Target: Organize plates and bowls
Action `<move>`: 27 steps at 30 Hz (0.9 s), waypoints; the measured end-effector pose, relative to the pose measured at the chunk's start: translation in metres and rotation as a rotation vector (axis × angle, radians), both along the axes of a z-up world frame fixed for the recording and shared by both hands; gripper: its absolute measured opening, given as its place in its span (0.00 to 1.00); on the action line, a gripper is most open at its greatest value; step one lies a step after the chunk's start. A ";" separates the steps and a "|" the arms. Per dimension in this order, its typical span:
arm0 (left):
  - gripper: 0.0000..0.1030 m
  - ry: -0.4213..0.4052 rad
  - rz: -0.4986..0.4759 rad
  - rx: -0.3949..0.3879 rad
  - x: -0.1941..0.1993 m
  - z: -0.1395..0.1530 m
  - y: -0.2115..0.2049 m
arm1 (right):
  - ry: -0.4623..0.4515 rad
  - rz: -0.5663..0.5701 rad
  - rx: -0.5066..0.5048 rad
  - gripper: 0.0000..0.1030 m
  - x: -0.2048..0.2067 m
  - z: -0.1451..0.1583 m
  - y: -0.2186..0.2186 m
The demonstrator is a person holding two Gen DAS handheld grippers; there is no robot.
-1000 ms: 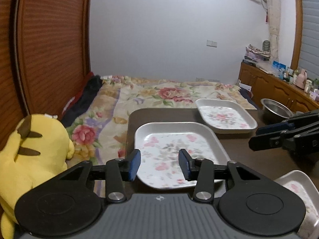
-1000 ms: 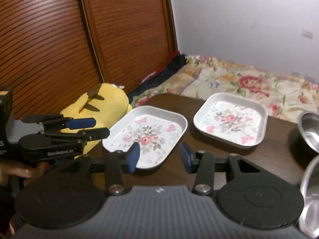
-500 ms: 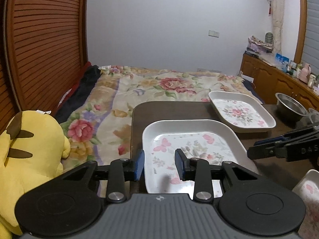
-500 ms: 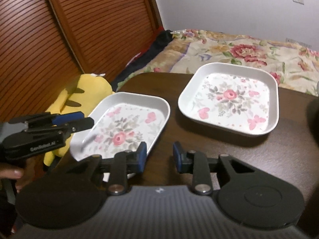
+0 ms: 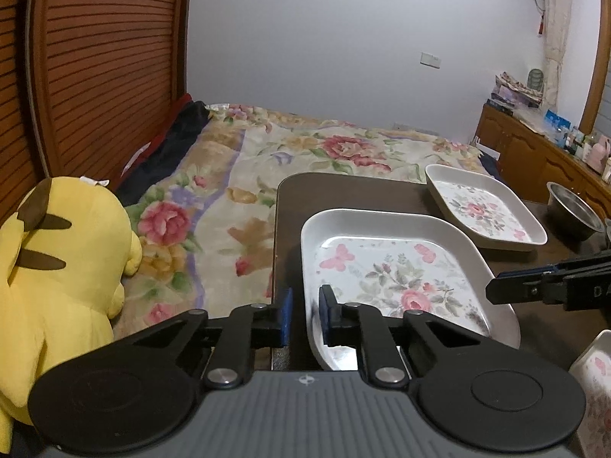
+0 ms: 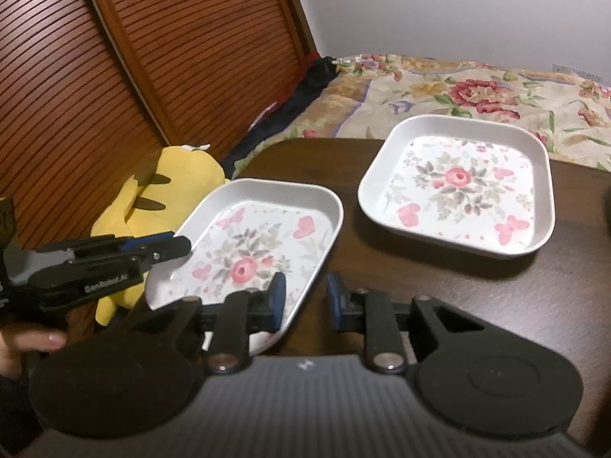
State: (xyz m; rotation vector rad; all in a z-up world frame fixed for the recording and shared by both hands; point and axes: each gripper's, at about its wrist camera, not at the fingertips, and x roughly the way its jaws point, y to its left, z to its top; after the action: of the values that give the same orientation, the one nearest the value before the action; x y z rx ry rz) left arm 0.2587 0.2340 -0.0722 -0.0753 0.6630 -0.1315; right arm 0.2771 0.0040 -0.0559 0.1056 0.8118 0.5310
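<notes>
A white square floral plate (image 5: 385, 267) lies near the left edge of the dark table (image 5: 343, 194). My left gripper (image 5: 305, 315) has closed on its left rim, one finger outside and one inside. In the right wrist view the same plate (image 6: 263, 236) is tilted, its left side lifted by the left gripper (image 6: 168, 246). My right gripper (image 6: 303, 299) straddles the plate's near right rim with a gap still showing. A second floral plate (image 6: 458, 183) lies flat farther back; it also shows in the left wrist view (image 5: 483, 206).
A steel bowl (image 5: 571, 208) sits at the table's right. A third floral plate's corner (image 5: 595, 389) is at the near right. A yellow plush toy (image 5: 57, 274) sits left of the table, on a floral bedspread (image 5: 305, 152). A slatted wooden door (image 6: 152, 57) is behind.
My left gripper moved left and narrowed onto the near plate's left rim, and that side has lifted. My right gripper moved in and widened around the plate's right rim.
</notes>
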 end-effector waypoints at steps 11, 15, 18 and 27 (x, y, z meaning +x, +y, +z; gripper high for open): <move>0.10 0.020 -0.013 -0.004 -0.001 -0.002 -0.004 | 0.008 0.005 0.007 0.14 -0.001 -0.007 0.004; 0.10 0.027 -0.012 -0.010 -0.007 0.004 -0.005 | 0.000 0.025 -0.023 0.14 -0.005 -0.007 0.007; 0.10 0.018 -0.014 -0.008 -0.015 0.009 -0.007 | -0.008 0.025 -0.014 0.13 -0.009 -0.002 0.004; 0.11 -0.017 -0.048 -0.020 -0.048 0.035 -0.031 | -0.060 0.018 0.010 0.13 -0.030 0.028 -0.017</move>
State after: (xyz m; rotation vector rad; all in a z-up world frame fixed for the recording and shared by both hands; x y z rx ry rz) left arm 0.2111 0.2032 -0.0373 -0.0778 0.6472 -0.1853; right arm 0.2473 -0.0134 -0.0275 0.0916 0.7523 0.5532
